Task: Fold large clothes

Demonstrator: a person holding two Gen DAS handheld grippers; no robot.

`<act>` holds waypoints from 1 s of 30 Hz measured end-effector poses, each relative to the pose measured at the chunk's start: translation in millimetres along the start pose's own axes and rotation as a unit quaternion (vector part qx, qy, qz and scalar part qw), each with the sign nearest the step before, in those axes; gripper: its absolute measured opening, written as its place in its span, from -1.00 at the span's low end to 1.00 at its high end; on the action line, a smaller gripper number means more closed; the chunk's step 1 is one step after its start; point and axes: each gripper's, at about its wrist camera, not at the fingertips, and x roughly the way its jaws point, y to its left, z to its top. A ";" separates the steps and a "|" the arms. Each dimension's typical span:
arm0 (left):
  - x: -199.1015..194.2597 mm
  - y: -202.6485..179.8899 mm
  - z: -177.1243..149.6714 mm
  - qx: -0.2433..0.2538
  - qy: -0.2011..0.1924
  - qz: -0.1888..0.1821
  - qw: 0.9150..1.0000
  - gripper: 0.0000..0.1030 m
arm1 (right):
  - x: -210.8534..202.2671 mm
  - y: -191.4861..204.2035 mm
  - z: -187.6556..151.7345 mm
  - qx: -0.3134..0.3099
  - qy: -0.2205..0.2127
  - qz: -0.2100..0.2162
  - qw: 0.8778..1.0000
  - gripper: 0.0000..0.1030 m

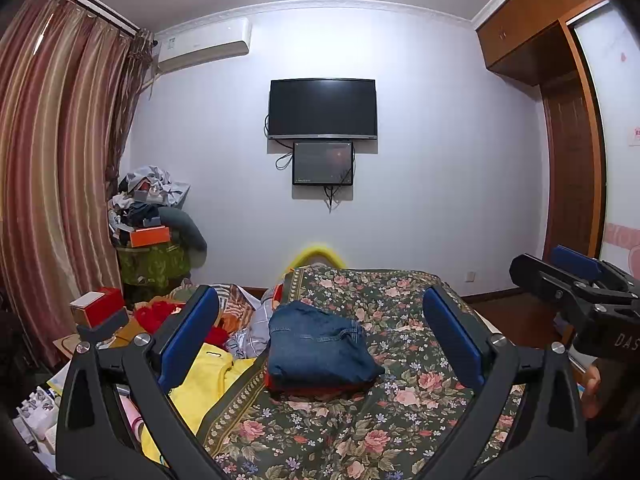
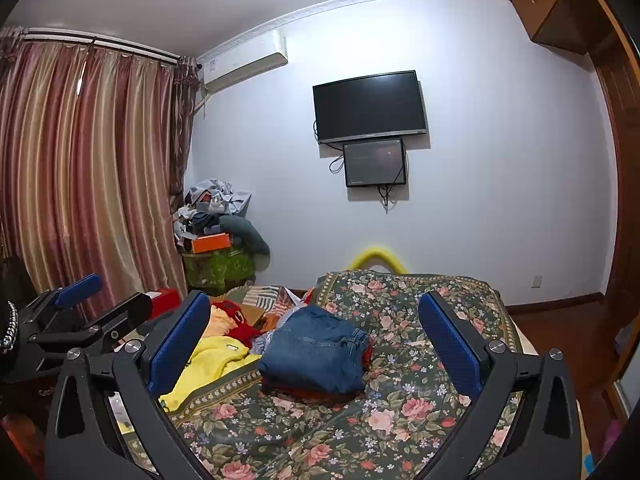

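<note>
Jeans: folded into a compact blue denim bundle [image 1: 320, 346], seams and a pocket edge showing on top; one corner juts toward the right side of the bedspread.
Under the jeans: a red-orange layer of cloth [image 1: 312, 390] shows along the near edge; what it is cannot be told.
Jeans position: lying on the floral bedspread [image 1: 392, 420], near its middle, close to its left border.
Left gripper [image 1: 324, 332]: blue-padded fingers spread wide apart, holding nothing, raised above the bedspread with the jeans seen between them.
Right gripper [image 2: 316, 340]: fingers likewise wide apart, nothing between the pads, jeans [image 2: 316, 350] seen between them.
Left wrist view only: the right gripper's body at the right edge, with part of a hand [image 1: 592, 392] behind it; a red and white box [image 1: 98, 306] left of the bedspread.
Right wrist view only: the left gripper from the side at the left edge, beyond the bedspread's left border.
Beside the jeans: yellow garment [image 2: 212, 364] and red cloth [image 2: 236, 320] heaped left of the bedspread border.
Room: television [image 1: 322, 108] on the white wall beyond the bedspread, smaller screen [image 1: 323, 163] just under it; striped curtains [image 1: 52, 160] at left; wooden wardrobe [image 1: 560, 80] at right.
</note>
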 end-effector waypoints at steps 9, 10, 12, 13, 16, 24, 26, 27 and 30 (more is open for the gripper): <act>3.6 -0.8 -0.9 -0.001 0.004 -0.004 1.000 0.99 | -0.5 -0.6 -0.6 0.000 0.004 -0.002 1.000 1.00; 3.7 -0.6 -1.0 -0.002 0.003 -0.005 1.000 0.99 | -0.5 -1.1 -0.1 0.001 0.004 -0.002 1.000 1.00; 4.6 -0.8 -1.3 -0.002 0.004 -0.006 1.000 0.99 | 0.8 -1.9 -0.1 0.001 0.005 -0.002 1.000 1.00; 5.0 -1.0 -1.4 -0.004 0.005 -0.008 1.000 0.99 | 0.4 -2.3 0.4 0.001 0.004 -0.003 1.000 1.00; 5.9 -1.7 -1.6 -0.007 0.007 -0.013 1.000 0.99 | -0.8 -3.5 0.6 0.002 0.003 -0.005 1.000 1.00; 7.9 -6.9 -2.3 -0.002 0.009 -0.016 1.000 0.99 | -2.0 -3.1 -0.2 0.001 0.002 -0.007 1.000 1.00; 7.6 -8.4 -2.5 -0.001 0.009 -0.014 1.000 0.99 | -2.5 -3.1 0.1 0.001 0.001 -0.008 1.000 1.00; 7.7 -8.5 -2.8 -0.001 0.009 -0.015 1.000 0.99 | -2.0 -3.2 -0.2 0.001 0.001 -0.008 1.000 1.00; 7.9 -8.5 -2.4 -0.006 0.011 -0.020 1.000 0.99 | -1.6 -3.2 -0.2 0.001 0.003 -0.008 1.000 1.00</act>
